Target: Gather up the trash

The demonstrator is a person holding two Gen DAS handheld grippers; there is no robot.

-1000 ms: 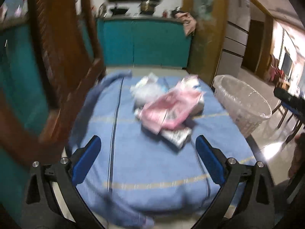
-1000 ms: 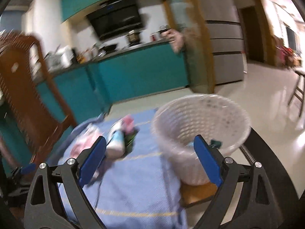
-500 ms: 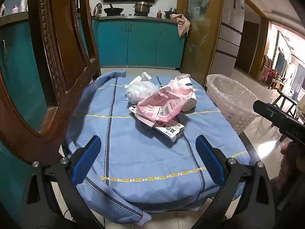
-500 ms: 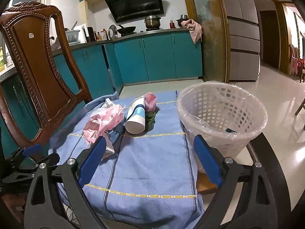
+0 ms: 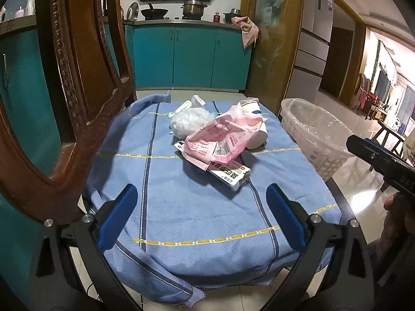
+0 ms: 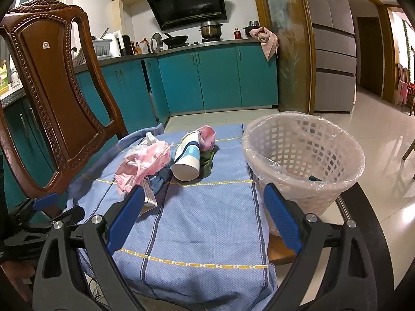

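A heap of trash waits on a blue cloth (image 5: 197,215) spread over a small table, with 2 hand-held grippers poised at the near edge and neither touching anything. The left gripper (image 5: 201,215) has its blue pads spread wide and empty; the right gripper (image 6: 203,215) is likewise released, nothing between its fingers.

The heap sits toward the far middle of the cloth: a crumpled pink wrapper (image 5: 223,140) on top, a white carton (image 5: 228,175) poking out from under it toward the near right, a white bag (image 5: 189,123) at the far left and a paper cup (image 6: 188,159) on its side at the right. The lined basket (image 6: 303,160) stands at the table's right edge, just beside the cloth, with a small dark scrap already inside.

In the left wrist view the carton lies straight ahead of the open fingers, well apart from them, its long axis slanting from far left to near right, so the pads would likely need a slight turn to close across its narrow side. In the right wrist view the cup lies ahead and a little left, its long axis pointing almost straight toward the camera, base end nearest. The right gripper appears the closer to both cup and basket, the left to the carton and wrapper. A carved wooden chair (image 6: 52,98) stands at the table's left.
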